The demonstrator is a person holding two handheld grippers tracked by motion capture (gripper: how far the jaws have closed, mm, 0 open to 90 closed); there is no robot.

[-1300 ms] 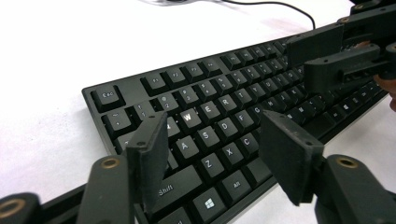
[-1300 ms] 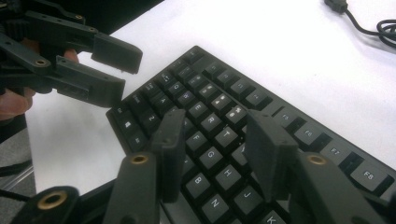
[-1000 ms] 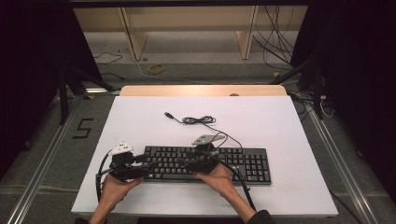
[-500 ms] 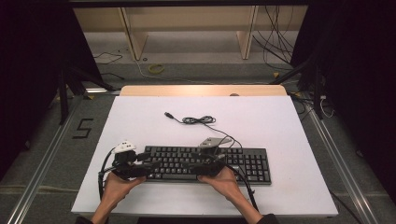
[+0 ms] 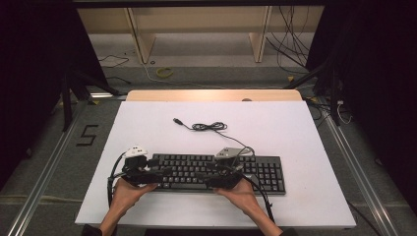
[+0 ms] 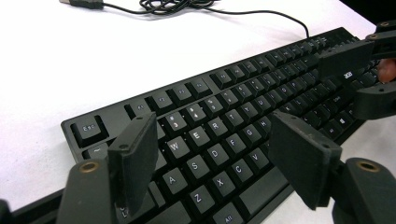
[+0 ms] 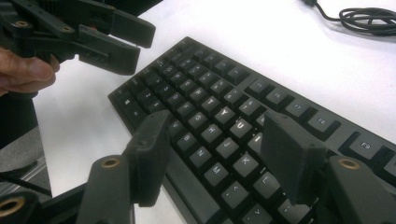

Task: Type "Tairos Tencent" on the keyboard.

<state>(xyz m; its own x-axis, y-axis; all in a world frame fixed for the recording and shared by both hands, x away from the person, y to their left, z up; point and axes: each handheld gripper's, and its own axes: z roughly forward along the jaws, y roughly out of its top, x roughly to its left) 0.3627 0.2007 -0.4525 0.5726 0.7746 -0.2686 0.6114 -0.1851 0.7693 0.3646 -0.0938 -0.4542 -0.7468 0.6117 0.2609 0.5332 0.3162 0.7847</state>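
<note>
**Both grippers open above black keyboard**

Left gripper (image 6: 212,154), jaws set wide apart, nothing between the pads, poised over letter keys at the left part of the keyboard (image 6: 243,107). Seen from the high view at the keyboard's left end (image 5: 164,172), held in the person's left hand (image 5: 129,189). Right gripper (image 7: 215,154), jaws just now opened further, also wide, with no thing clamped, only keys visible beneath the gap. Placed in the high view over the middle of the keyboard (image 5: 223,172), carried by the right hand (image 5: 242,189).

Black keyboard (image 5: 216,172) flat on the white table (image 5: 275,128), near the front edge, long side running left to right, number block at the right end free of both grippers. From its back edge, thin black cable (image 5: 209,127) leading toward the middle of the table, bundled in a small coil, ending in a USB plug (image 5: 178,121) lying apart from the keyboard.

Beyond the table, wooden shelf frame (image 5: 196,29) at the far side, loose wires on the floor (image 5: 300,29), a yellow ring-shaped cord (image 5: 164,72), and a black figure five (image 5: 87,135) marked on the floor at the left.
</note>
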